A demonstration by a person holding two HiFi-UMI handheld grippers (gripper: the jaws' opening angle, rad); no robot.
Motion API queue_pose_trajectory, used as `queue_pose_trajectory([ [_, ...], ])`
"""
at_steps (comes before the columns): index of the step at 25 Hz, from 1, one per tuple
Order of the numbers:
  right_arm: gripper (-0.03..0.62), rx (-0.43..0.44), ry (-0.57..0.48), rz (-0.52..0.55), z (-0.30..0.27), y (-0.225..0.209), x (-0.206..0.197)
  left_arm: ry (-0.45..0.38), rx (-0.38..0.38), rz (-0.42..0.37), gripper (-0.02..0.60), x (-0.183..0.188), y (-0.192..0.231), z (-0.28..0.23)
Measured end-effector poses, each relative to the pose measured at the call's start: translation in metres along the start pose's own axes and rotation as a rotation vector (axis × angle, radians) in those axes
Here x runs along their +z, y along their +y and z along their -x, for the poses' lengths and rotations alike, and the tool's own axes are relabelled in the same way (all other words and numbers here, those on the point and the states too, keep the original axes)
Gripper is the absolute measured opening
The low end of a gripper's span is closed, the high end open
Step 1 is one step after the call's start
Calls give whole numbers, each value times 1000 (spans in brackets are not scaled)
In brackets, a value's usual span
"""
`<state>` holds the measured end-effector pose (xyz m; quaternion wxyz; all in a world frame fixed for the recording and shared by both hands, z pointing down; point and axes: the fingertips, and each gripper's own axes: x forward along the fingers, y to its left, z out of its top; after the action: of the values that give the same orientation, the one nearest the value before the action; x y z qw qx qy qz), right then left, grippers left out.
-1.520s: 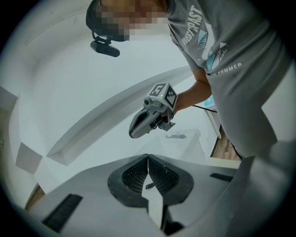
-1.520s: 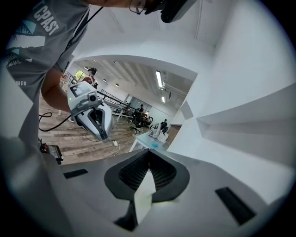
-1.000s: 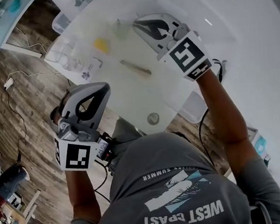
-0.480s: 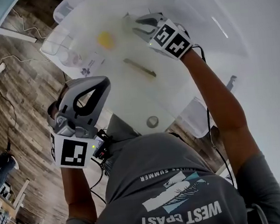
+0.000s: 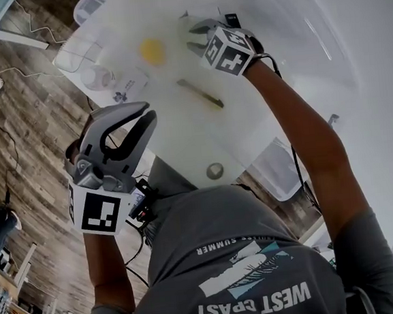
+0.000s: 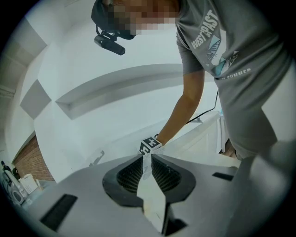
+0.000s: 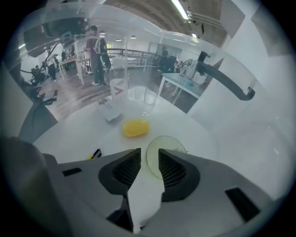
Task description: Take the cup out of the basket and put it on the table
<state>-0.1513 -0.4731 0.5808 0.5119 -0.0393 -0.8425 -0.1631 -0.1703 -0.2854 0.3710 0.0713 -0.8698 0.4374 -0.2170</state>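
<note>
on the white table [image 5: 181, 137], in the head view, the right gripper [image 5: 194, 37] is stretched far out from the person, close beside a yellow lump [image 5: 151, 51]. a thin stick-like thing [image 5: 201, 94] lies nearer in. clear containers [image 5: 82, 57] stand at the table's far left edge, and one of them may be the basket, but i can't tell. the cup doesn't show clearly here. the left gripper [image 5: 148, 112] is held back by the body, off the table's edge and well apart from all of it.

in the left gripper view, the jaws stand only a narrow slit apart with nothing in it. they point across the table at the other arm.

in the right gripper view, the jaws are apart and clamped on nothing. just past their tips sits a clear round rim, which i take for the cup [image 7: 164, 142]. its left edge shows in the gap and its right side is hidden behind the right jaw. it seems to rest on the bare table top, with no basket wall around it that i can make out. the yellow lump lies just beyond it, with a tall clear container [image 7: 134, 92] further back.

if that is the cup, it looks already out of the basket and set down. what is left would be to back the open jaws away.
</note>
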Motion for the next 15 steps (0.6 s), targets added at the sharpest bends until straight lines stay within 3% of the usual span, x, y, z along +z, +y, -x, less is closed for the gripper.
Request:
queue_pose_trajectory([
  [4, 120, 14, 72, 86, -15, 4, -7, 6, 5, 12, 55, -5, 0, 0],
  [7, 49, 30, 110, 129, -23, 8, -11, 10, 10, 14, 55, -7, -1, 2],
  [15, 29, 7, 83, 122, 3, 14, 4, 29, 33, -16, 54, -5, -5, 11],
])
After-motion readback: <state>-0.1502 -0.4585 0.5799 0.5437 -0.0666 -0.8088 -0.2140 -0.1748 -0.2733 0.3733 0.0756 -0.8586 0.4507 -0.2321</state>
